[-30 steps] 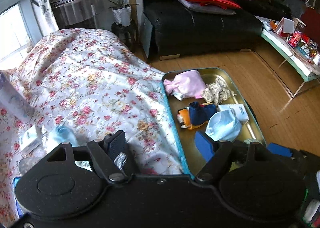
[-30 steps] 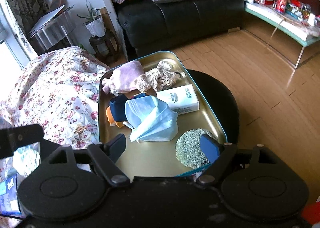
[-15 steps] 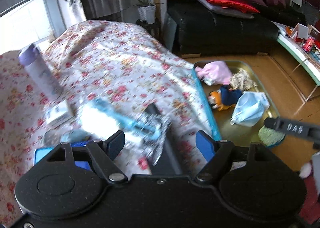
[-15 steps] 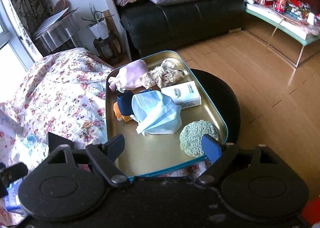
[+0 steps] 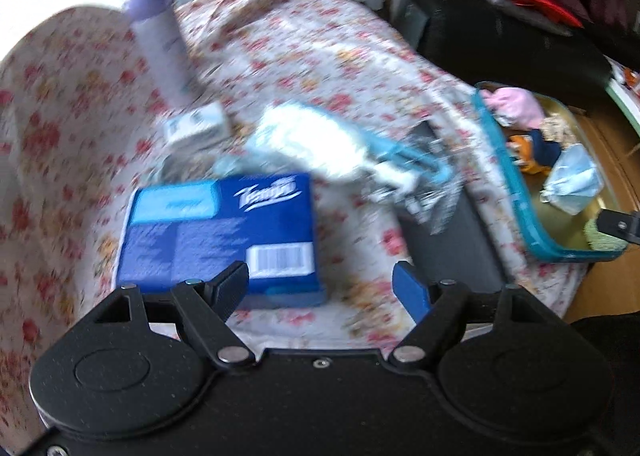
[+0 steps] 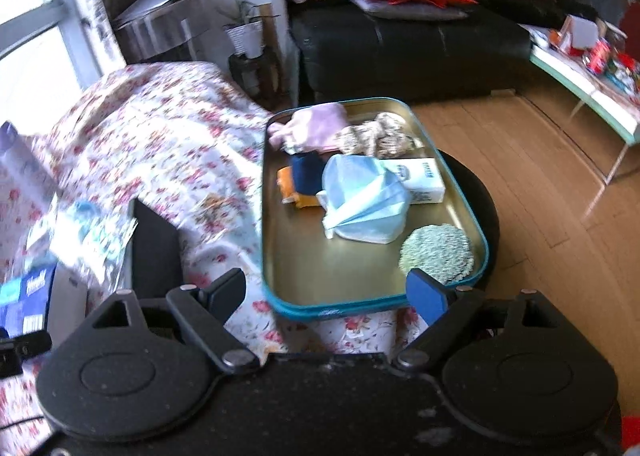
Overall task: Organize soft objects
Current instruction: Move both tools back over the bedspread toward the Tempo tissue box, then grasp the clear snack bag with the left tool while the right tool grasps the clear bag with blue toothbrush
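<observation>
My left gripper (image 5: 322,288) is open and empty above the floral cloth, just in front of a blue tissue pack (image 5: 218,230). A white and blue wrapped item (image 5: 320,140) lies blurred beyond the pack. My right gripper (image 6: 334,296) is open and empty at the near rim of the gold tray (image 6: 304,288). The tray holds a pale blue face mask (image 6: 362,202), a pink pouch (image 6: 314,128), a lace piece (image 6: 378,136), an orange and navy toy (image 6: 302,180), a white box (image 6: 422,178) and a green round pad (image 6: 438,252). The tray also shows in the left wrist view (image 5: 516,200).
A purple bottle (image 5: 160,44) and a small white box (image 5: 196,128) stand on the floral cloth (image 5: 300,56). A dark flat object (image 6: 154,252) lies by the tray. A black sofa (image 6: 400,44) and a plant stand (image 6: 250,64) are behind; a low table (image 6: 584,84) at right.
The left gripper has swung left from the tray to over the cloth, now near the blue tissue pack. The right gripper has drawn back a little from the tray. Both stayed open.
</observation>
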`<state>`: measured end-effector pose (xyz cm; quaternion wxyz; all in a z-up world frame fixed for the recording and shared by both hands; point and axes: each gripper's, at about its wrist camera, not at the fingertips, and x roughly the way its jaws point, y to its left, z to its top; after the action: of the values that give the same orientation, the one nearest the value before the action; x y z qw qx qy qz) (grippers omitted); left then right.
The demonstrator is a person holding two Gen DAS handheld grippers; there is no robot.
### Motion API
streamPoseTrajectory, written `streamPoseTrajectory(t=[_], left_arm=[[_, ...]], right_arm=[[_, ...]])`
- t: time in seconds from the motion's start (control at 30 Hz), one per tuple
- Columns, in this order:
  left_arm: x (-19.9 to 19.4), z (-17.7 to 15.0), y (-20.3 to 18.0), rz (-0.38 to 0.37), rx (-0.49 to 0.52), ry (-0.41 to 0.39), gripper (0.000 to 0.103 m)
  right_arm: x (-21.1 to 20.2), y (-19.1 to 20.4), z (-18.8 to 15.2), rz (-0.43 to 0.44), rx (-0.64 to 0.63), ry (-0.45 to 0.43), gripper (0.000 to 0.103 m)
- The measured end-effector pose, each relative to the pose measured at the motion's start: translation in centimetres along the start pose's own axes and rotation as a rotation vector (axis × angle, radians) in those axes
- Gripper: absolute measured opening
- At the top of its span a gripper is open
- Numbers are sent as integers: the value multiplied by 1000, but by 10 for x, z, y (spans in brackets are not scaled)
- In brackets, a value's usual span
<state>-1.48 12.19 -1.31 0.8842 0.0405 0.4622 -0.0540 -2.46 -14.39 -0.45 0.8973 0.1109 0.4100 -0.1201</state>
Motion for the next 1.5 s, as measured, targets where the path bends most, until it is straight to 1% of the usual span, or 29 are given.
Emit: streamPoseTrajectory(t=[0.07,0.2,0.37,0.5,0.57,0.7,0.77,0.87,1.0,1.1,1.23,1.3,1.33,1.5], left_arm=[[4,-5,12,15,-27,13,75],[9,-13,34,52,-63,24,75],[14,-13,59,80,-111,26,75],[15,-2,78,102,-134,4,75],[18,7,86,117,-135,-12,78],[30,30,100,140,-127,-26,79],[36,40,106,135,-126,-30,80],[51,53,111,112,-114,-1,80],[70,64,115,81,-105,44,80],[80,69,116,75,-98,57,80],[85,74,117,53,-92,58,80],[83,77,118,39,-100,46,84],[83,78,118,28,-103,41,87],[85,80,114,-4,-66,44,87]], right_arm=[[-1,9,-3,-2,-38,-4,87],[-4,25,-4,22,-93,-6,87],[-6,42,-4,61,-137,-7,87],[-6,58,-2,80,-166,-5,87],[-5,66,-2,96,-177,-3,87],[-5,84,0,120,-212,-2,87],[-4,92,1,130,-230,-1,87],[-5,104,3,149,-260,-6,87],[-7,118,4,165,-292,-11,87],[-7,124,4,174,-304,-6,87],[-5,129,5,181,-311,0,87],[-4,130,5,187,-311,4,87],[-3,131,5,188,-312,6,87],[-2,134,5,195,-319,8,87]])
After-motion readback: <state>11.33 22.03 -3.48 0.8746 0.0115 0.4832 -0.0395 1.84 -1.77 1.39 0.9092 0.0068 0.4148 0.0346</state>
